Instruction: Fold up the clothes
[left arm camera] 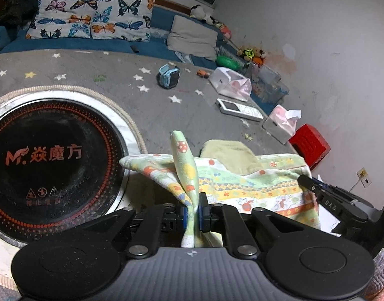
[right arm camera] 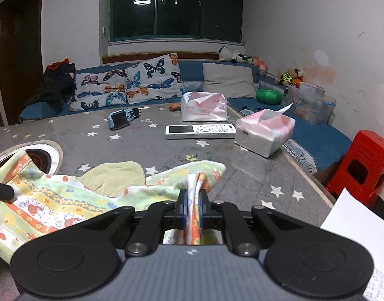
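A small printed garment (left arm camera: 242, 183), pale green with orange and yellow bands and a plain olive lining, lies spread on the grey star-patterned table. My left gripper (left arm camera: 193, 210) is shut on a bunched corner of it that stands up between the blue pads. In the right wrist view the same garment (right arm camera: 54, 200) stretches to the left, and my right gripper (right arm camera: 192, 209) is shut on another bunched edge of it. The tip of the right gripper shows at the garment's right edge in the left wrist view, and the left gripper's tip shows at the left edge of the right wrist view.
A round black induction cooktop (left arm camera: 49, 165) is set into the table at the left. Farther back lie a blue toy (right arm camera: 120, 120), a white remote (right arm camera: 200, 130) and two tissue packs (right arm camera: 264, 130). A red stool (right arm camera: 362, 163) and a blue sofa with butterfly cushions (right arm camera: 126, 82) stand beyond. White paper (right arm camera: 355, 225) lies at the right.
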Available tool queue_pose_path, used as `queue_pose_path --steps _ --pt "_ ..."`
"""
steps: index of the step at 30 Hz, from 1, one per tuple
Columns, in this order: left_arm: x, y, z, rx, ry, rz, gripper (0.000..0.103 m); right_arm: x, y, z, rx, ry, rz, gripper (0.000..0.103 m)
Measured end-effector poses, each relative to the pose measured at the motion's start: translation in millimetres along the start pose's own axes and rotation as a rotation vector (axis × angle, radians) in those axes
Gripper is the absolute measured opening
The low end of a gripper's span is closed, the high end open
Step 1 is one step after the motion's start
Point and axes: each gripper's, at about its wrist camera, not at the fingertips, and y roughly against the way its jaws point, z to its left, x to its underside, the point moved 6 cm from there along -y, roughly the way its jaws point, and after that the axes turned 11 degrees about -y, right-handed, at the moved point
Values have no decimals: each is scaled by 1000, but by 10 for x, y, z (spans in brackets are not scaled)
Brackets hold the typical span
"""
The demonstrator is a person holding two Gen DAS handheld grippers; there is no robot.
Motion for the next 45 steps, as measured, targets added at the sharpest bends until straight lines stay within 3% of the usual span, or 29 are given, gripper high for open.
queue_pose_path --steps 10,16,22,27,35,45 --pt "122 -86 151 -42 4 62 15 111 -153 -75 26 3 44 8" --pt "101 -27 227 -72 6 60 16 125 -192 -103 42 -2 63 10" --pt "-11 83 263 -110 -5 21 16 45 -89 -92 35 -9 29 16" --pt "-154 98 124 -82 -29 -10 16 43 -141 40 -19 -15 45 16" --pt "-225 -221 -237 -3 -73 16 16 103 -342 275 -104 -32 101 16" --pt "-232 -718 -382 6 -86 83 16 198 -492 272 -108 -41 129 17"
